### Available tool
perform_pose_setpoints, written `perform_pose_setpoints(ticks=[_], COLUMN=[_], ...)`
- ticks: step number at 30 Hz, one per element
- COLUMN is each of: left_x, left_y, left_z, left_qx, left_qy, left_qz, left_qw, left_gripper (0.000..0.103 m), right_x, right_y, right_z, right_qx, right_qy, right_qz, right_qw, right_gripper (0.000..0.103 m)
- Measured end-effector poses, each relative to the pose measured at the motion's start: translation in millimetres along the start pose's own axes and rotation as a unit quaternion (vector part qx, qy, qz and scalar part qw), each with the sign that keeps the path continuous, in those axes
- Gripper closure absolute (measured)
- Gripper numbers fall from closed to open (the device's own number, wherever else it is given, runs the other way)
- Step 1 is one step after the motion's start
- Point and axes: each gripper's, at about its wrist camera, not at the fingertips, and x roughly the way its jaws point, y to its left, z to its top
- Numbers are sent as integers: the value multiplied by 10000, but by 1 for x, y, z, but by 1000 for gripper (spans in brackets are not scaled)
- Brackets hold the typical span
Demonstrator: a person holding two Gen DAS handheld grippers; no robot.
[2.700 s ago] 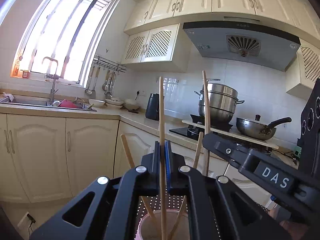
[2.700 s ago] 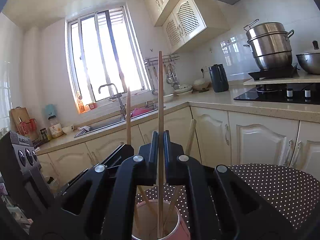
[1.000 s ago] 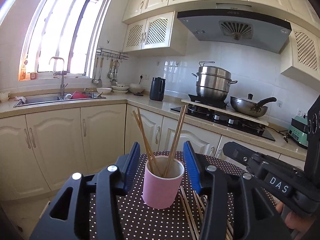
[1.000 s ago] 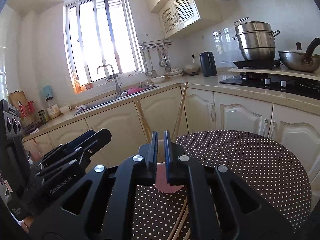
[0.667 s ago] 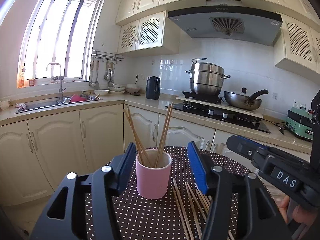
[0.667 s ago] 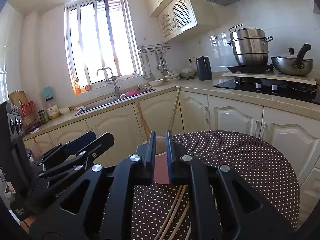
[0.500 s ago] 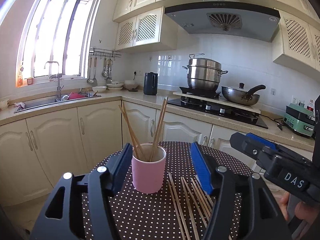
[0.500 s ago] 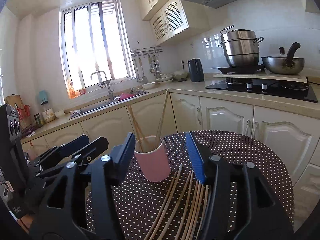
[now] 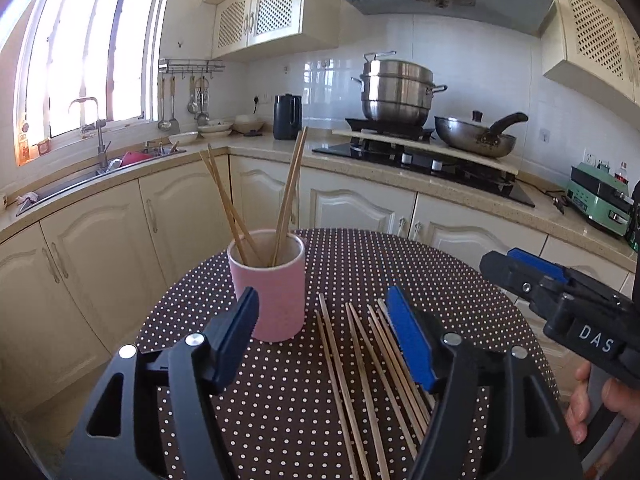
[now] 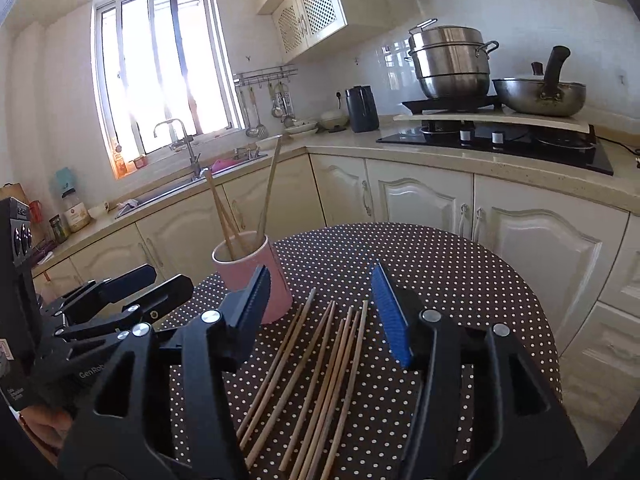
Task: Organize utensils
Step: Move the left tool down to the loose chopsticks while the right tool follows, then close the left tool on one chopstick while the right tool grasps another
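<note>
A round tabletop covered with a dark brown cloth dotted in white is seen from both wrist cameras. On it a cylindrical pink ceramic cup is stood upright, toward the left side of the cloth. Four thin wooden chopsticks are held inside the cup, leaning outward in two pairs, one pair tilted left and one tilted right, their upper ends well above the rim.

Just beside the cup, on its right, a loose row of further wooden chopsticks is laid flat on the cloth, roughly parallel and running toward the cameras; some are touching one another. In the right wrist view the same row is seen fanned out slightly at the far ends, near the cup but apart from it.

The left gripper, black with blue pads, is held above the near part of the cloth, its jaws apart and opening further; nothing is clamped between them, although the cup's base and several flat chopsticks are framed in the gap. The right gripper is likewise seen with its jaws apart, nothing pressed by the pads, and the flat chopsticks lying below the gap. Each gripper is visible at the edge of the other's view, with part of a hand wrapped around the handle.

Behind the tabletop, cream cabinet doors are seen.
</note>
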Motion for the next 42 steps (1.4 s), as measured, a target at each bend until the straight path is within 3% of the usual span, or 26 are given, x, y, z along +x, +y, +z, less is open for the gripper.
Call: perform_pose_setpoints(ticks=[10,11,12,15,20,29,34,42], left_x=[56,63,68,94,122,149,158,170], left_y=[-9,-9,-9,-7,0,0,-7,-13], left_z=[-17,-20,-22,-30,-40,-49,-49,-44], left_qx=[359,379,399,405,165,176,316,293], left_qy=[1440,1568,1700,2235,2696,2905,2934,2906], left_qz=[128,157,143,134,-22,72,159,161], left_qw=[9888,9868,9845,9738,9628,9567,9553,9563], left_gripper=[37,40,51,70,77,77,77,78], right_x=[50,55,60,75,98,129,148,172], right_y=[-22,-23,-24,-30,-39,-44,-42,-31], right_z=[-20,-22,-25,-33,-45,-44,-43,-35], right_qx=[19,26,26,51,153,118,70,-104], right_qy=[1369,1500,1597,1997,2560,3037,3300,3533], right_qz=[-44,-23,-31,-28,-6,-25,-77,-230], right_qw=[9906,9887,9872,9798,9666,9527,9439,9352], right_gripper=[50,50,50,50,50,51,68,69])
